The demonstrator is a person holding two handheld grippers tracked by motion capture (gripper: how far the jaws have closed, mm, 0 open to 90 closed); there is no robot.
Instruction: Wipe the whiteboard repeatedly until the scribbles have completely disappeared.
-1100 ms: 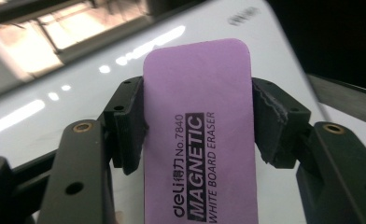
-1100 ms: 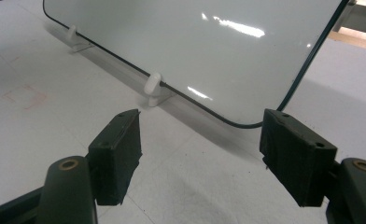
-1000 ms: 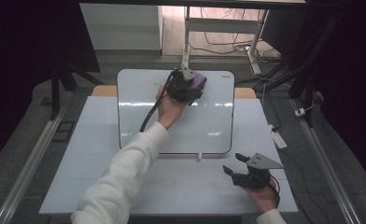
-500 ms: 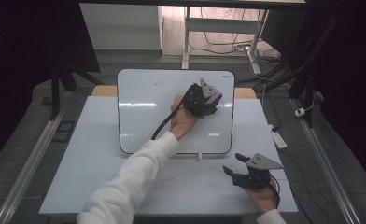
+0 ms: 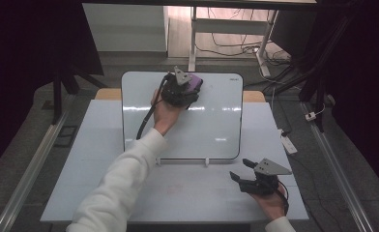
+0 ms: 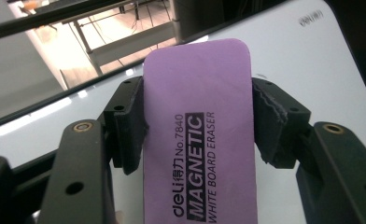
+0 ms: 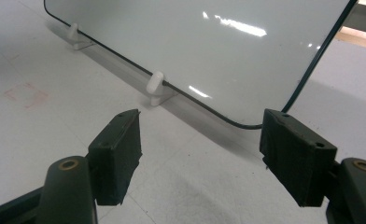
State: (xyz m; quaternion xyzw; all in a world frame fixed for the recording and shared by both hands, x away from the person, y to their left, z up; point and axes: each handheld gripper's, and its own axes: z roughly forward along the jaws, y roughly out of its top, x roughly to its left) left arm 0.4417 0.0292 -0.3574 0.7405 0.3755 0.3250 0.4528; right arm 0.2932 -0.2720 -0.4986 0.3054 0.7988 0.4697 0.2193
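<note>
A purple whiteboard eraser (image 6: 200,126) printed "MAGNETIC WHITE BOARD ERASER" sits between the pads of my left gripper (image 6: 199,119), which is shut on it. In the high view that gripper (image 5: 182,89) holds the eraser (image 5: 194,83) against the upper middle of the whiteboard (image 5: 211,125), which leans back on the table. My right gripper (image 5: 245,170) rests low at the table's front right, near the board's lower right corner. Its jaws stand open with nothing between them (image 7: 200,149). The whiteboard (image 7: 209,51) looks clean.
The board stands on small white feet (image 7: 155,86) on a pale table (image 5: 178,193). A faint reddish mark (image 7: 26,94) is on the tabletop. A power strip (image 5: 287,142) lies off the table's right edge. Metal rails run along both sides.
My left gripper moved right along the top of the board with the eraser, then came back left and up to the upper middle. The right gripper stayed put.
</note>
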